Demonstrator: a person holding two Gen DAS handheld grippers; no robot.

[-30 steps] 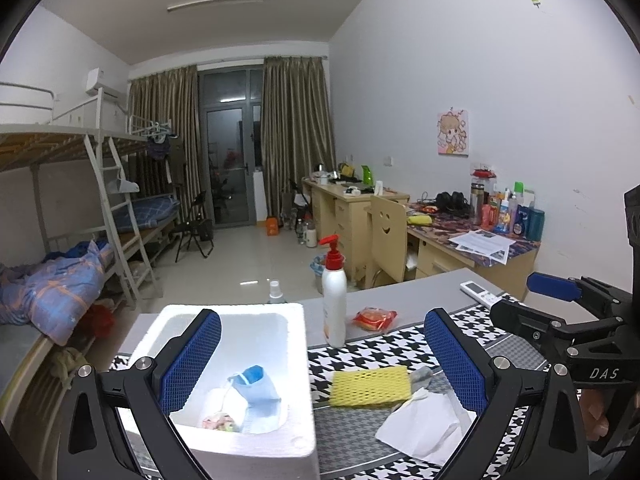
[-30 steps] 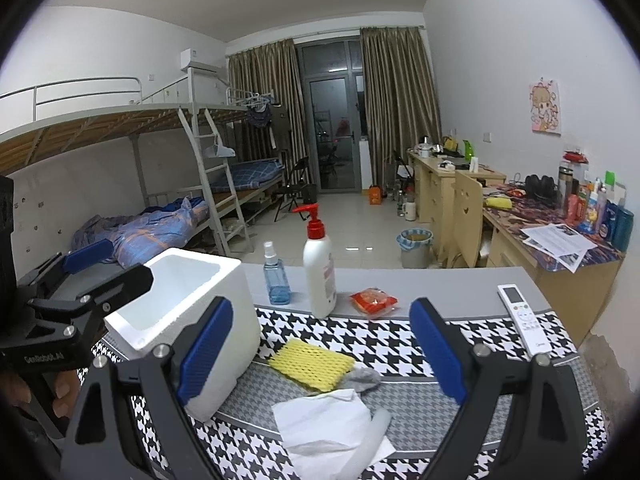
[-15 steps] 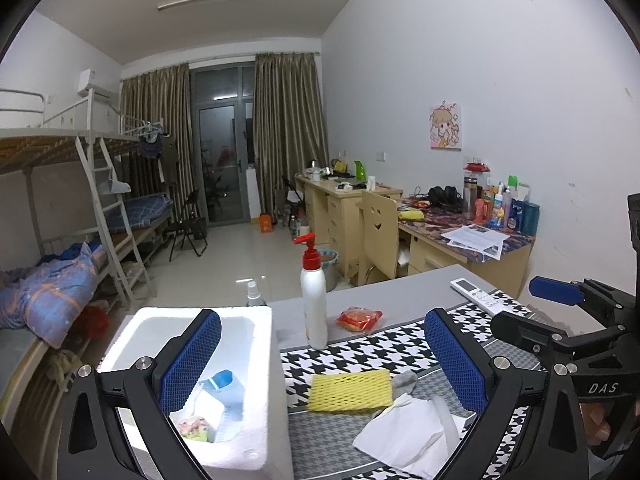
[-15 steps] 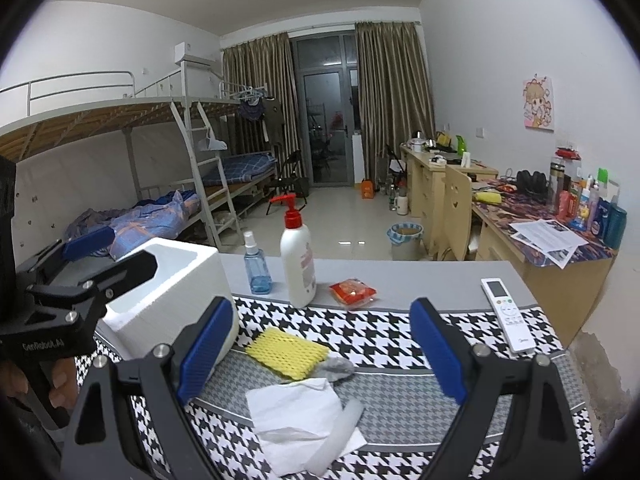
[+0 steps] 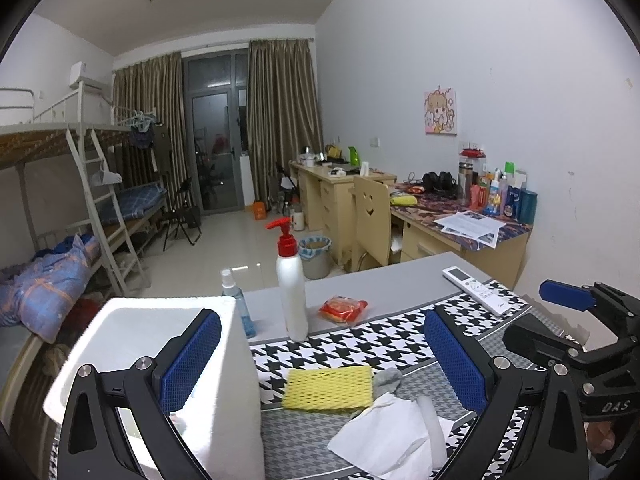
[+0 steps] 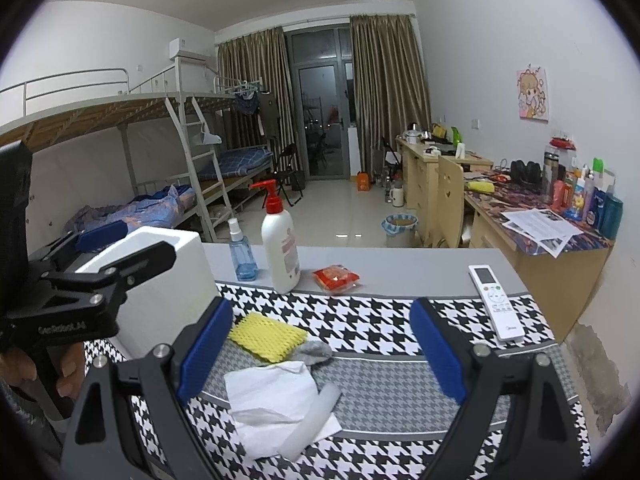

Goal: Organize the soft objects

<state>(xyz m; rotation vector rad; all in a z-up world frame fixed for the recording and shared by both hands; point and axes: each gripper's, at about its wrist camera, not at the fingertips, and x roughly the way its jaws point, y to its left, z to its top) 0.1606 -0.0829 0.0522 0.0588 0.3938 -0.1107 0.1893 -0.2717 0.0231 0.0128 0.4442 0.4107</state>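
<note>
A yellow foam net sleeve point(image 5: 327, 387) point(image 6: 266, 337) lies on the houndstooth cloth point(image 5: 372, 336) point(image 6: 380, 316), with a grey sock point(image 5: 387, 378) point(image 6: 314, 350) at its right end. A white tissue point(image 5: 380, 438) point(image 6: 274, 404) and a translucent strip point(image 6: 314, 416) lie nearer me. A white foam box point(image 5: 132, 344) point(image 6: 168, 280) stands at the left. My left gripper point(image 5: 320, 364) is open and empty, its left finger over the box, its right over the cloth. My right gripper point(image 6: 320, 354) is open and empty above the tissue and sock.
A white pump bottle point(image 5: 291, 284) point(image 6: 280, 248), a small blue spray bottle point(image 6: 242, 252), a red snack packet point(image 5: 343, 309) point(image 6: 335, 278) and a white remote point(image 5: 478, 290) point(image 6: 495, 302) lie on the grey table point(image 6: 400, 264) behind the cloth. Desks stand along the right wall, bunk beds at the left.
Both grippers have drifted right and pulled back. In the left wrist view the foam box has slid to the left edge and its contents are now out of sight. Both stay open.
</note>
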